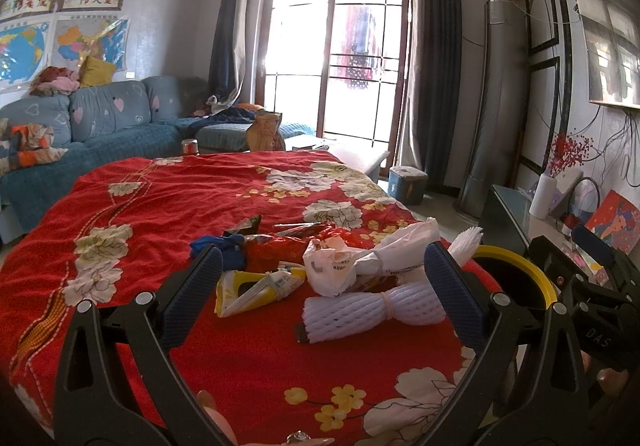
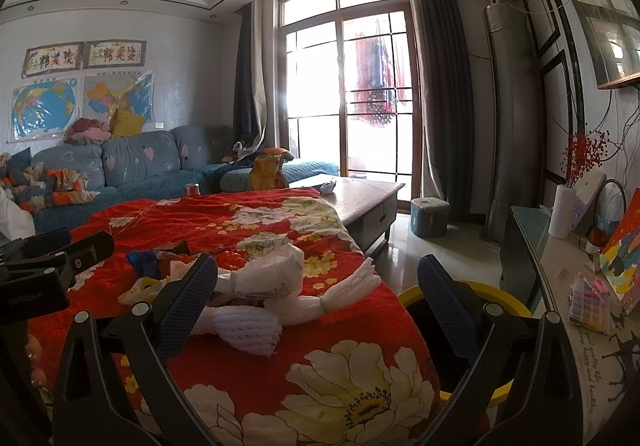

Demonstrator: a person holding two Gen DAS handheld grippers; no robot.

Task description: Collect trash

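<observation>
blue sofa (image 1: 108,117), wall maps (image 1: 92,41), white vase (image 2: 564,211), coffee table (image 2: 360,193)

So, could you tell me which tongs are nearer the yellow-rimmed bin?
Right. The right tongs hang partly over the bin; the left tongs frame the trash pile, bin off to their right.

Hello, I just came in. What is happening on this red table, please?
A person holds a two-finger claw in each hand over a pile of trash on the red flowered tablecloth. The left claw is open and frames a white ribbed foam net roll without gripping it. The right claw is open and holds nothing. The yellow-rimmed black bin stands beside the table. Nothing is picked up yet.
</observation>
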